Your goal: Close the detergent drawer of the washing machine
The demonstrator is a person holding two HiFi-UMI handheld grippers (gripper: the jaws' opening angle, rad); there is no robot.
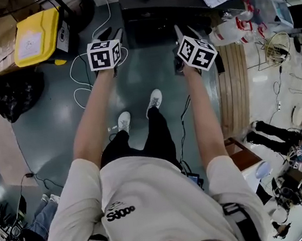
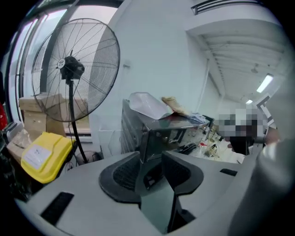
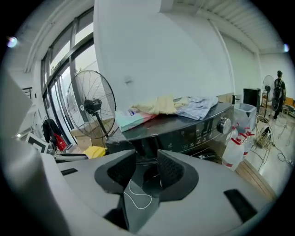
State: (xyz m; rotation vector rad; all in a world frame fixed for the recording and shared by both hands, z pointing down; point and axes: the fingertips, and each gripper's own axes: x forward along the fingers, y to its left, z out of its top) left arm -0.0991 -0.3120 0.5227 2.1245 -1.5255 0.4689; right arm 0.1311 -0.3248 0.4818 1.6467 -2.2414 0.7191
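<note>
The dark washing machine (image 1: 165,12) stands in front of me, with its control panel and knob (image 3: 224,124) in the right gripper view. I cannot make out the detergent drawer; the panel's left end lies behind the jaws. My left gripper (image 1: 111,35) hangs in the air short of the machine's left corner (image 2: 156,131). Its jaws are open with nothing between them (image 2: 154,166). My right gripper (image 1: 184,32) is held level with it, facing the front panel (image 3: 193,131). It is open and empty too (image 3: 146,168). Neither gripper touches the machine.
Clothes and a packet (image 3: 170,106) lie on the machine's top. A standing fan (image 2: 69,69) and a yellow box (image 1: 36,37) are to the left, with a black bag (image 1: 14,93) nearby. Spray bottles (image 3: 233,150) and a wooden platform (image 1: 237,90) are to the right. Cables (image 1: 79,71) run over the floor.
</note>
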